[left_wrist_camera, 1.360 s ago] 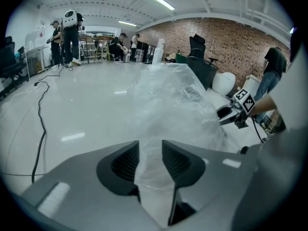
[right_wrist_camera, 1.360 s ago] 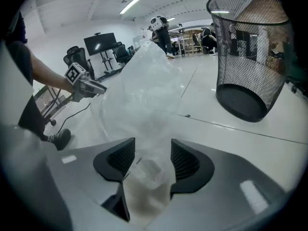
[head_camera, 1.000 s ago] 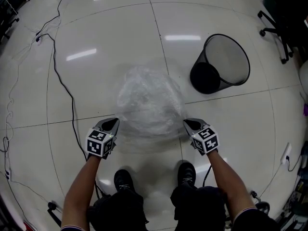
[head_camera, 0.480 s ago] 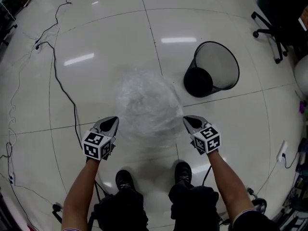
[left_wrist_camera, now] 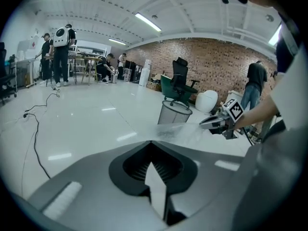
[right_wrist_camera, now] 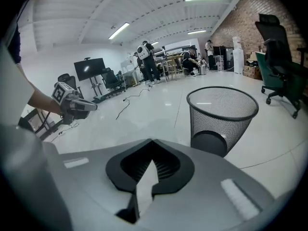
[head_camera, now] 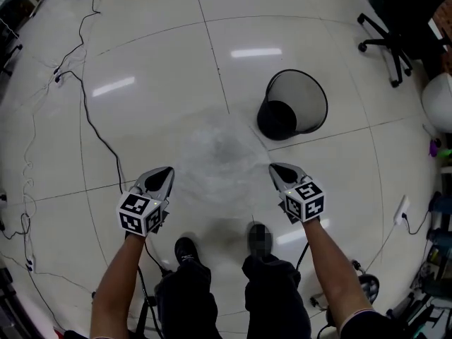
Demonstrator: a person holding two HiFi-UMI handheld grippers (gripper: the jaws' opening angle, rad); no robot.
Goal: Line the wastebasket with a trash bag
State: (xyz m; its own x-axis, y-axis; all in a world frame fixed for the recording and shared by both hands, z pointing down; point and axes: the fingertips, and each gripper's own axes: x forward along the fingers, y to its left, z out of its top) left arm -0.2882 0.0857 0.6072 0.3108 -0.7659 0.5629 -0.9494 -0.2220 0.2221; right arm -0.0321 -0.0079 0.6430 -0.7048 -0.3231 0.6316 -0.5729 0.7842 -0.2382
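Pinching one edge of a clear trash bag (head_camera: 219,154) in the closed fingers (left_wrist_camera: 91,177) of the left gripper (head_camera: 164,174), with a thin sliver of film showing in the seam where they meet. Clamping the opposite edge of the same bag in the shut fingers (right_wrist_camera: 207,186) of the right gripper (head_camera: 278,169). Holding both grippers side by side and well apart, just ahead of the person's legs and dark shoes (head_camera: 185,249). Stretching the bag between them as a hazy, crinkled sheet above the glossy white tiled floor (head_camera: 141,55). Keeping the bag clear of the black mesh wastebasket (head_camera: 311,94), standing upright on the floor beyond the right gripper, near the bag's far corner but not touching it. Standing with a long black cable (head_camera: 88,111) snaking over the tiles on the left and a dark office chair (head_camera: 392,34) at the upper right. Facing, in the distance, several people (left_wrist_camera: 60,52) gathered around desks before a brick wall.
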